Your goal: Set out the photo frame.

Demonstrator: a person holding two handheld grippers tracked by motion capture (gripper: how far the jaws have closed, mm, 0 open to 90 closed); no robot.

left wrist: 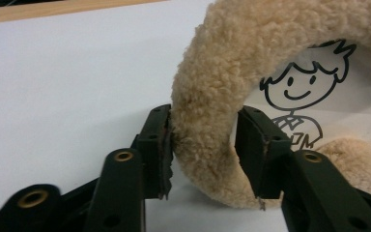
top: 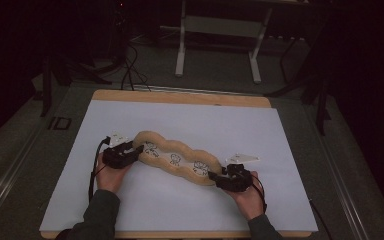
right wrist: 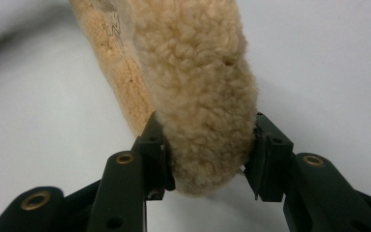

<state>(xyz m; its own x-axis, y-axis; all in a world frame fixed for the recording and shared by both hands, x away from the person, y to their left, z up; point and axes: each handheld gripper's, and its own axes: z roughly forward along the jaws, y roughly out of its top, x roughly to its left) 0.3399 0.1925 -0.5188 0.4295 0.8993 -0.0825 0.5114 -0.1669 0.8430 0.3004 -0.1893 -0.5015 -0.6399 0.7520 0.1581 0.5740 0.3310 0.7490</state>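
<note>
Both tools (top: 139,151) (top: 214,176) grip fleece cushion (top: 175,157); printing unreadable.

Fleece strip (top: 176,157) lies on the sheet (top: 190,120), left gripper (top: 135,148) and right gripper (top: 214,176) at its ends

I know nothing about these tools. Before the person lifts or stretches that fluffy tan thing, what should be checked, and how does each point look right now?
1. Left gripper has the fleece's end rim between its jaws: ok, both pads touch the fleece item.
2. Right gripper grips the other end: ok, jaws press into the pile on both sides.
3. Grip is deep enough not to slip: cannot tell; the left holds just the rim.
4. Fleece runs between the grippers untwisted: ok, printed drawings face up in the high view.
5. White sheet around it is free of obstacles: ok.
6. Cables clear of the fleece: ok; they trail back beside the hands.
</note>
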